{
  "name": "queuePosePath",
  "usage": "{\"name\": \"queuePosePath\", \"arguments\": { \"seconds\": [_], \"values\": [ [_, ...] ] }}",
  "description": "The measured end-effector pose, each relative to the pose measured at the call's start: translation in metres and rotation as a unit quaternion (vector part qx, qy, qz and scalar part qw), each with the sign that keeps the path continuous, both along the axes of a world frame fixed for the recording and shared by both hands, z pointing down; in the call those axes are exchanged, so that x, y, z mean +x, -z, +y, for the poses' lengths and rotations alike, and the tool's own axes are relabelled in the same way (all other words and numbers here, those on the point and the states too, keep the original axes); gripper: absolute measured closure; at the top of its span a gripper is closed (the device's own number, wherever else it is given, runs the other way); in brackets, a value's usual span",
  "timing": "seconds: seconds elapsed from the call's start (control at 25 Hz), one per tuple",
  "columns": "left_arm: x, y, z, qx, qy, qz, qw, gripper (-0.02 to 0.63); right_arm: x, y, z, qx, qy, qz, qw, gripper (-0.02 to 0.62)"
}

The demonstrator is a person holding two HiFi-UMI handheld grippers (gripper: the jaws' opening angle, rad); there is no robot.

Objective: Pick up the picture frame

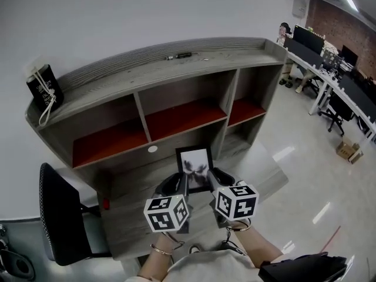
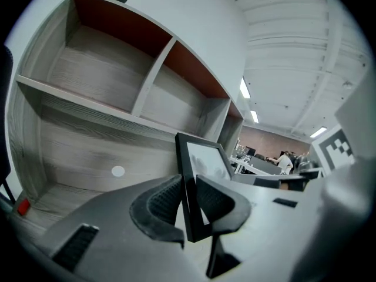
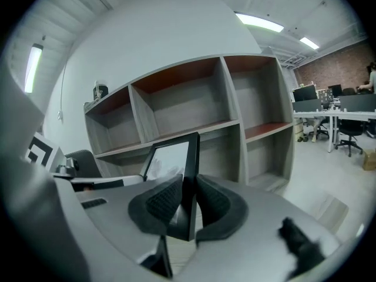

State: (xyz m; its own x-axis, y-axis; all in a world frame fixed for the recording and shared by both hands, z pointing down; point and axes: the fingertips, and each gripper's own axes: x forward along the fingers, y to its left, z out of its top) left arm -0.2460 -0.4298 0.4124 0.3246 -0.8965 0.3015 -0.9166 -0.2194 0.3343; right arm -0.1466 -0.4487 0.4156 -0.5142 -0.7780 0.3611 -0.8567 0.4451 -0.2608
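Black rim, thin, and that is all you have hold of: your left gripper (image 2: pixel 188 201) pinches the picture frame (image 1: pixel 195 160) by its left edge, your right gripper (image 3: pixel 187 203) by its right edge. It hangs upright between them, seemingly clear of the worktop (image 1: pixel 132 219), in front of the shelf unit (image 1: pixel 147 78).

— So what could spoil it?

— Your hands drifting apart or twisting unevenly: one edge could slide off its pads and the frame would swing or drop.

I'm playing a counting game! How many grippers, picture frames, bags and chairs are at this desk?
grippers: 2, the left gripper and the right gripper
picture frame: 1
black bag: 1
black chair: 1
total: 5
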Motion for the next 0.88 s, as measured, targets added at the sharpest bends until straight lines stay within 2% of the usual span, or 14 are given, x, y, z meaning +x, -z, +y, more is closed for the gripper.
{"name": "queuePosePath", "arguments": {
  "seconds": [0.32, 0.88],
  "values": [
    [-0.004, 0.01, 0.013, 0.011, 0.018, -0.005, 0.9998, 0.522, -0.004, 0.01, 0.009, 0.016, 0.015, -0.006, 1.0, 0.506],
    [0.036, 0.018, 0.052, 0.012, 0.054, -0.024, 0.9982, 0.52, 0.034, 0.015, 0.04, 0.017, 0.047, -0.034, 0.998, 0.506]
  ]
}}
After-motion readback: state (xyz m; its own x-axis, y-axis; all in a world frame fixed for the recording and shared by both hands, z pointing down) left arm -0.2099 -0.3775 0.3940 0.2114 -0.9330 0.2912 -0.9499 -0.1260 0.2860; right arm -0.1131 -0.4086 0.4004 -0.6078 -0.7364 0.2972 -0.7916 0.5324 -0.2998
